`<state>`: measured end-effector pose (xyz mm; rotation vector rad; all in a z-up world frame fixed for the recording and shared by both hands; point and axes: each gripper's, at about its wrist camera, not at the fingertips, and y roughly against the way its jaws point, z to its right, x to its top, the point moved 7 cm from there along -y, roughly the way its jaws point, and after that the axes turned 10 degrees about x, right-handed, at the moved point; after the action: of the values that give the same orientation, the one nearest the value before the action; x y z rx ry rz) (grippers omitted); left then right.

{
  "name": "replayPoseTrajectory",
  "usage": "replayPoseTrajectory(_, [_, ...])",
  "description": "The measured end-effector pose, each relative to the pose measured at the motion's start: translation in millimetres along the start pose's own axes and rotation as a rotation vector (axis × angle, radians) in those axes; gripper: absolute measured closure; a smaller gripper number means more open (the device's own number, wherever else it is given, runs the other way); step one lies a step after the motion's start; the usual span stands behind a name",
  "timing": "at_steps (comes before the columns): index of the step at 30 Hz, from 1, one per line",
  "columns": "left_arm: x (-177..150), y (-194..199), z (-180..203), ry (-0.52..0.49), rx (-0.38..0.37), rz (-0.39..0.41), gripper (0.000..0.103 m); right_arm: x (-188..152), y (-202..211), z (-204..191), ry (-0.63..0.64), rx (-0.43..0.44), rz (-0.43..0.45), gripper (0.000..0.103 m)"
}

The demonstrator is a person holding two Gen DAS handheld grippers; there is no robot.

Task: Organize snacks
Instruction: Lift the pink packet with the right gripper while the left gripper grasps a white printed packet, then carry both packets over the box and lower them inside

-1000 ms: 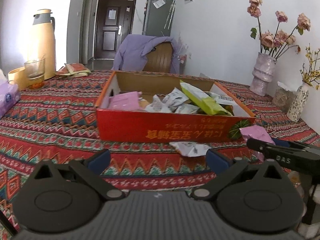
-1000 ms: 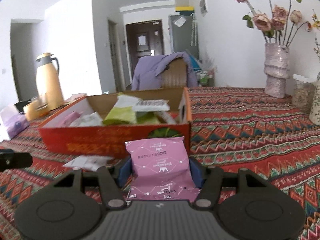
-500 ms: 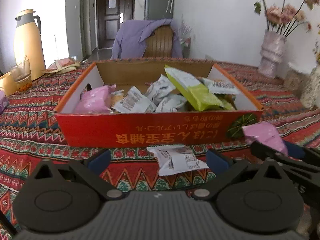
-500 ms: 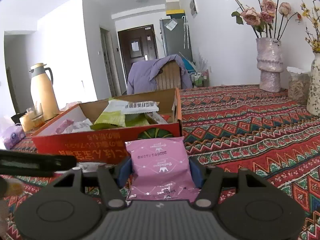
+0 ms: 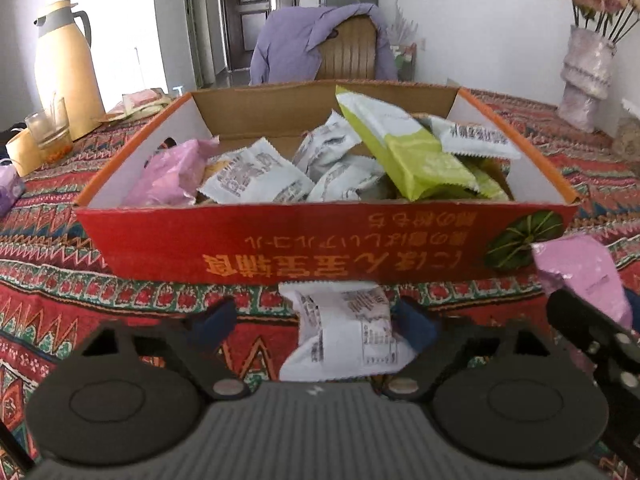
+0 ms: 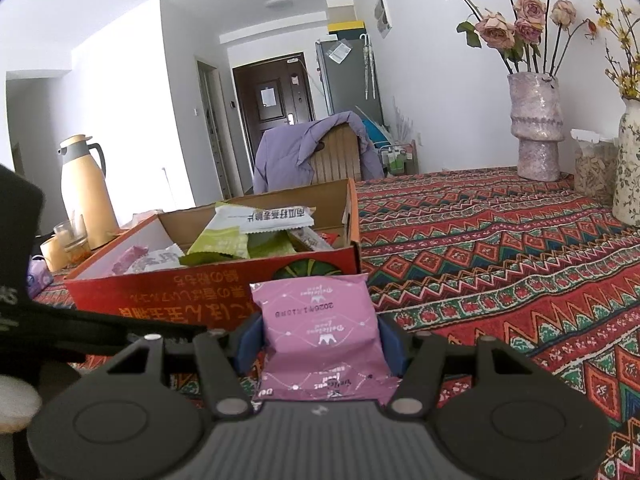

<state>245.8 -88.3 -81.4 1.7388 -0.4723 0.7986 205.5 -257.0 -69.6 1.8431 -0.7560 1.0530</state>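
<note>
Left wrist view has the left tool (image 5: pixel 312 322) closing around a white snack packet (image 5: pixel 346 336) that lies on the table (image 5: pixel 60 280) just in front of the red box (image 5: pixel 320 248); its right pad touches the packet's edge while the left pad is still clear, so nothing is gripped yet. An uneven closure could shove the slick packet sideways or pinch only a corner. The right tool (image 6: pixel 320 344) is clamped on a pink packet (image 6: pixel 320 328), held near the box's front right corner. With both tools close together, they may knock each other, or the pink packet could snag the box's front wall. Open table lies to the right; the box is already heaped with snacks.
</note>
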Motion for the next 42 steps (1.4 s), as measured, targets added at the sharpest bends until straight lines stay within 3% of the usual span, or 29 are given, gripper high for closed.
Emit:
replayPoseTrajectory(2, [-2.3, -2.9, 1.0, 0.002, -0.018, -0.016, 0.043, 0.2, 0.4, 0.3, -0.001, -0.001, 0.003, 0.043])
replayPoseTrajectory(4, [-2.3, -0.2, 1.0, 0.001, -0.034, 0.001, 0.055, 0.2, 0.5, 0.5, -0.003, 0.0, 0.003, 0.043])
replayPoseTrajectory(7, [-4.4, 2.8, -0.9, -0.002, -0.061, 0.008, 0.058, -0.2, 0.3, 0.5, -0.002, 0.001, 0.002, 0.043])
replayPoseTrajectory(16, [-10.9, 23.1, -15.3, 0.008, -0.119, 0.053, 0.059, 0.3, 3.3, -1.5, 0.006, 0.005, 0.021, 0.043])
replayPoseTrajectory(25, [-2.7, 66.6, -36.3, 0.02, -0.19, 0.177, 0.059, 3.3, 15.5, -20.0, 0.082, 0.008, 0.061, 0.043])
replayPoseTrajectory(33, [18.3, 89.5, -53.5, 0.03, -0.208, 0.276, 0.059, 34.3, 31.0, -53.2, 0.128, 0.062, 0.13, 0.043])
replayPoseTrajectory(42, [45.3, 92.1, -70.1, 0.071, -0.194, 0.337, 0.059, 66.8, 14.9, -70.6, 0.155, 0.074, 0.16, 0.043])
